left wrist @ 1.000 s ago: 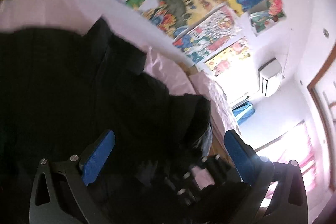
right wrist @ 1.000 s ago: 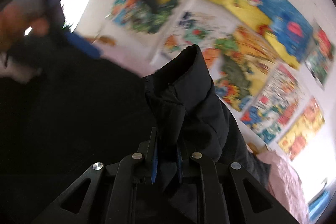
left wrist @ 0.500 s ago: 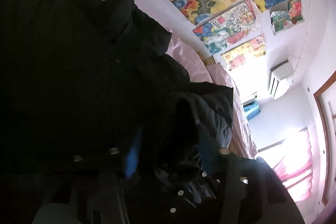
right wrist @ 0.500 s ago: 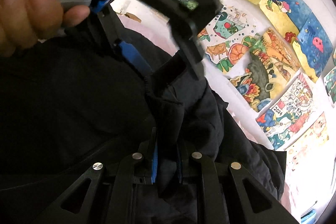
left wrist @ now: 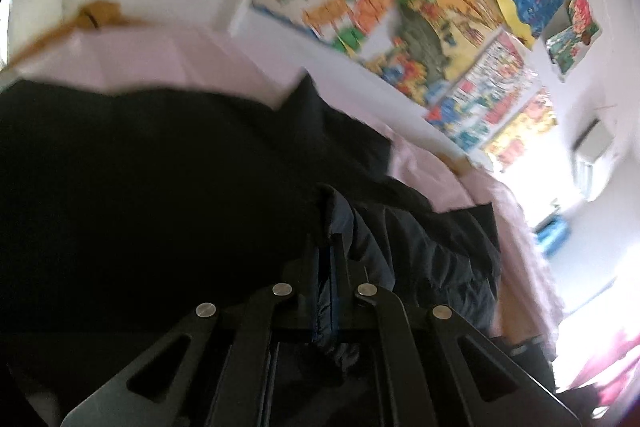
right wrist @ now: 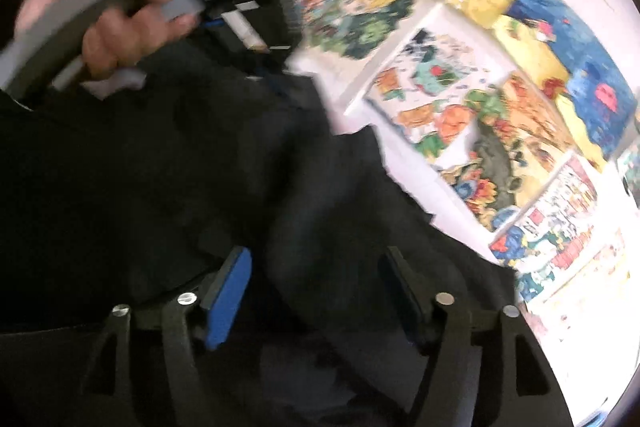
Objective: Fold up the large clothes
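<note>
- Comparing with one second ago, the two grippers have exchanged their roles: the left gripper, which was wide apart then, is now pressed together on a fold of the black jacket, and the right gripper, which was pinching the jacket then, now has its blue pads spread apart.
- Half a second ago the left fingers were already coming around the fold; now only a thin strip of cloth shows between them.
- The jacket lies spread over the pink sheet of the bed, and its dark bulk fills the lower left of both views.
- In the right wrist view, jacket cloth lies between the open fingers, but I cannot tell if it touches the pads.
- The person's left hand appears at the upper left of the right wrist view, closed around the grey handle of its tool, above the jacket; the picture is blurred there.
- Both cameras look up and forward toward the wall with colourful drawings.
- An air conditioner is on the far wall at the right.
</note>
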### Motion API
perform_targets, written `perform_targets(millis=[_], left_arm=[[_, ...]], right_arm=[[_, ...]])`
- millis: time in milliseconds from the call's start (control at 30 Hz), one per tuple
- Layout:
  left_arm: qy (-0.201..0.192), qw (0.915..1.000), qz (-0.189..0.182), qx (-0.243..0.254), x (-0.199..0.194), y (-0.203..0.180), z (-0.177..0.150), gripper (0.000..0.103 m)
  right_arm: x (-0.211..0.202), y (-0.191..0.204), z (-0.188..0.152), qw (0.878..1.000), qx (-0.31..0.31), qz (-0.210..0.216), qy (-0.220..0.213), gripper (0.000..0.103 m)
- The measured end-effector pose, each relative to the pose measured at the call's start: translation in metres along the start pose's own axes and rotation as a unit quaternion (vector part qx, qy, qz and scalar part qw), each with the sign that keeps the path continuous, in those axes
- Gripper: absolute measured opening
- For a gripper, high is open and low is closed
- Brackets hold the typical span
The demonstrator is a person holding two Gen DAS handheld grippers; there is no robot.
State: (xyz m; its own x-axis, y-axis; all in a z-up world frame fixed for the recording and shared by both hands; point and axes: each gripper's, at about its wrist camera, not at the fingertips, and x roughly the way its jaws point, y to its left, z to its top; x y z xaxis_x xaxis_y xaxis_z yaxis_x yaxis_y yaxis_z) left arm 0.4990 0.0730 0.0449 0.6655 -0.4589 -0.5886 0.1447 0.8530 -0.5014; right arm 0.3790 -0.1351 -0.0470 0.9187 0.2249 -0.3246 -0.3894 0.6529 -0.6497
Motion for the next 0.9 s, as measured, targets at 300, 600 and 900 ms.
perform_targets(millis=[300, 600, 900], left_arm=[[-0.001, 0.9865, 0.144, 0.078, -0.005, 0.033, -0.009, 0.002], [0.038, 0.9564, 0.246, 0.152, 0.051, 0.059, -0.044, 0.003], [0.062, 0.9550, 0.254, 0.139, 0.073, 0.081, -0.049, 0.007]], right_arm=[[0.034, -0.087, -0.015, 0.984, 0.163, -0.030, 0.071, 0.069], [0.110, -0.150, -0.089, 0.931, 0.287, -0.036, 0.223, 0.069], [0.147, -0.128, -0.121, 0.921, 0.254, -0.029, 0.293, 0.073]])
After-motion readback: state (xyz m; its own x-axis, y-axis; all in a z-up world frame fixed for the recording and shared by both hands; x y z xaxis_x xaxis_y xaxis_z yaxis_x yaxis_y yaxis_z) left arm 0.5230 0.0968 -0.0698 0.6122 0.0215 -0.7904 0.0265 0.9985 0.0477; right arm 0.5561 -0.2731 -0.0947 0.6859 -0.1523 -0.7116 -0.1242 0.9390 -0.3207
